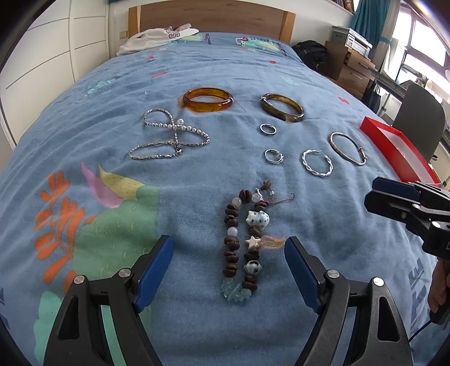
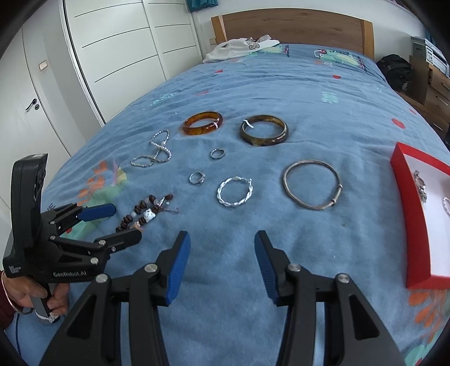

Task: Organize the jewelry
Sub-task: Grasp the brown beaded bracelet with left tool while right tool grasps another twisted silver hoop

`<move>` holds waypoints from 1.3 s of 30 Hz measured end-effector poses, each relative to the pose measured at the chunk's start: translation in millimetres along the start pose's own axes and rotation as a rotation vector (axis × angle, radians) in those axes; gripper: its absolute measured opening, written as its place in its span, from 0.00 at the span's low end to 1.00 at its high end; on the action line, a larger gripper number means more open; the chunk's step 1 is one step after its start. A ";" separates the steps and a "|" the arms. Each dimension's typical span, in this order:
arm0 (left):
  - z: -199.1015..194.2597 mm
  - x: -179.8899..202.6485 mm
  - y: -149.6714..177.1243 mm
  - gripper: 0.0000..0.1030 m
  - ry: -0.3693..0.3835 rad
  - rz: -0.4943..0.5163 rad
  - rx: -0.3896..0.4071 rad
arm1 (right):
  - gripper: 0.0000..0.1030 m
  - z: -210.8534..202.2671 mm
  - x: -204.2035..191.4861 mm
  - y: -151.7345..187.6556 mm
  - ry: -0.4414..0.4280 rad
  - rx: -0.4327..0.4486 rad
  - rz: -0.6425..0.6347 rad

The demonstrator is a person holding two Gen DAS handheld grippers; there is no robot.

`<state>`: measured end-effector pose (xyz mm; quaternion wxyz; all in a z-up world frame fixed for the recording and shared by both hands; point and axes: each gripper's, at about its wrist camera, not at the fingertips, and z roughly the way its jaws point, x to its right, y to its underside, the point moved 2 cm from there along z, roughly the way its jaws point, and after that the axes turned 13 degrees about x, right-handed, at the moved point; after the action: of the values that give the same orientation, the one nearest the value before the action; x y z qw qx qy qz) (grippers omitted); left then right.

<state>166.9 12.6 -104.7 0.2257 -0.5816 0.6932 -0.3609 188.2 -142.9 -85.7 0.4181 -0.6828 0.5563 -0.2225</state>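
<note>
Jewelry lies spread on a blue bedspread [image 1: 197,174]. My left gripper [image 1: 229,245] is open, its blue pads on either side of a brown bead bracelet [image 1: 242,242] with white charms. My right gripper [image 2: 222,239] is open and empty, a little short of a twisted silver hoop [image 2: 234,191] and a thin silver bangle [image 2: 312,184]. Further back lie an amber bangle [image 2: 202,123], a dark brown bangle [image 2: 264,130], two small rings [image 2: 217,153] [image 2: 197,178] and a pearl and chain necklace [image 1: 168,138]. A red tray [image 2: 410,214] at the right holds some jewelry pieces.
White clothing [image 1: 157,39] lies by the wooden headboard [image 2: 292,25]. White wardrobe doors [image 2: 112,56] stand at the left. Drawers, boxes and a black bag [image 1: 312,53] stand right of the bed, with a chair [image 1: 422,115] behind the tray.
</note>
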 end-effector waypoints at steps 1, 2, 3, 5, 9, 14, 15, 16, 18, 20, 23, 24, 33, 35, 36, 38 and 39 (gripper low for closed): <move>0.3 0.2 -0.1 0.77 0.001 0.001 0.003 | 0.44 3.0 0.0 -1.0 0.000 0.000 -0.001; 0.9 0.5 0.0 0.77 0.003 0.005 0.005 | 0.44 5.6 0.1 -1.9 0.000 0.000 0.000; 2.2 1.1 0.4 0.77 0.006 0.008 0.004 | 0.44 7.9 0.3 -2.6 0.000 0.000 0.000; 4.5 1.5 1.3 0.77 0.010 0.012 -0.001 | 0.44 12.6 0.2 -3.8 0.004 -0.002 -0.004; 9.1 2.0 2.2 0.77 0.011 0.022 -0.004 | 0.44 25.3 2.1 -4.7 0.008 -0.016 -0.007; 11.7 1.5 3.4 0.76 0.011 0.025 -0.004 | 0.45 40.4 5.7 -6.3 0.007 -0.025 0.005; 11.6 1.5 3.5 0.75 0.010 0.027 -0.002 | 0.45 42.6 6.0 -7.0 0.005 -0.025 0.004; 12.0 1.7 3.3 0.74 0.010 0.027 0.000 | 0.44 45.4 5.8 -8.1 0.005 -0.024 -0.002; 12.6 1.7 3.3 0.71 0.009 0.029 0.003 | 0.45 49.3 5.1 -9.8 0.004 -0.024 -0.011; 12.6 1.8 3.4 0.69 0.010 0.032 0.007 | 0.45 54.2 5.0 -11.1 0.003 -0.025 -0.018; 12.5 1.5 3.4 0.63 0.016 0.031 0.011 | 0.45 59.5 4.8 -13.2 0.002 -0.023 -0.025; 12.7 1.2 3.5 0.61 0.017 0.031 0.012 | 0.44 61.7 4.6 -13.8 0.002 -0.022 -0.027; 14.2 2.5 4.3 0.48 0.022 0.041 0.021 | 0.36 76.2 7.8 -10.7 0.015 -0.028 -0.028; 14.1 2.5 4.3 0.43 0.018 0.042 0.024 | 0.36 77.3 8.3 -9.9 0.013 -0.026 -0.030; 14.1 2.1 4.2 0.40 0.017 0.039 0.025 | 0.36 77.4 8.2 -9.4 0.012 -0.025 -0.032; 14.3 0.9 3.9 0.34 0.017 0.032 0.028 | 0.36 77.1 8.8 -8.6 0.007 -0.020 -0.033; 14.1 0.3 3.8 0.30 0.023 0.027 0.031 | 0.35 76.7 9.2 -8.3 0.004 -0.018 -0.032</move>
<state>174.8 9.2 -116.5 0.2314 -0.5644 0.6980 -0.3750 254.5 -126.5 -122.7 0.4071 -0.6950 0.5481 -0.2255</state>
